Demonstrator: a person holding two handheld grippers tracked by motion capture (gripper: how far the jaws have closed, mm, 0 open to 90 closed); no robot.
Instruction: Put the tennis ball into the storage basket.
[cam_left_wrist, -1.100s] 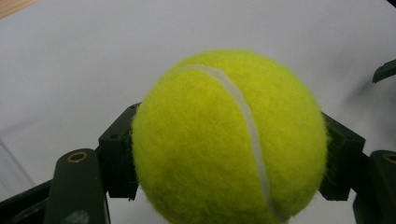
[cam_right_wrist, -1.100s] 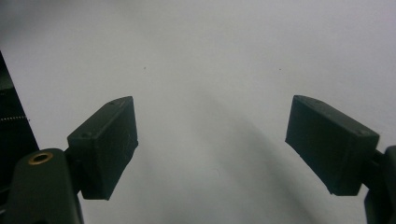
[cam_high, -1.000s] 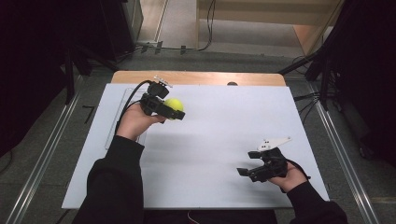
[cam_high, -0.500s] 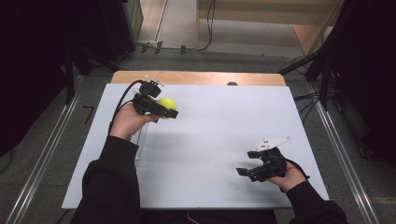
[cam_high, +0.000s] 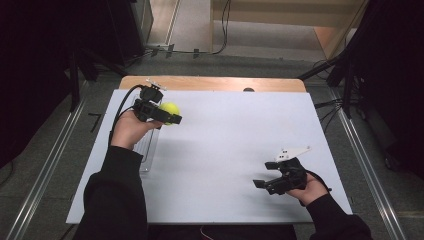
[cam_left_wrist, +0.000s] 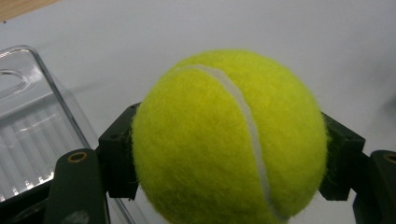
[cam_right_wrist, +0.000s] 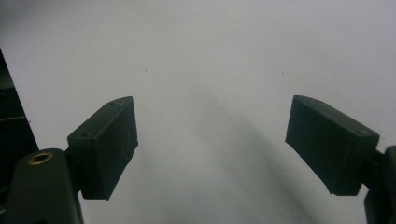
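The left gripper (cam_high: 167, 118) carries the tennis ball (cam_left_wrist: 229, 140) clamped across its widest part between both jaws, above the surface (cam_high: 230, 145) beside the clear tray (cam_left_wrist: 32, 135), apparently for placing there, while the right gripper (cam_high: 267, 176) idles with jaws apart and empty.

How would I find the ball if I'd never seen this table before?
Start at the white table and look to its far left corner, where a clear plastic tray lies. Just above it, the left gripper holds the tennis ball between its black fingers. It is the only round, fuzzy, bright yellow thing there.
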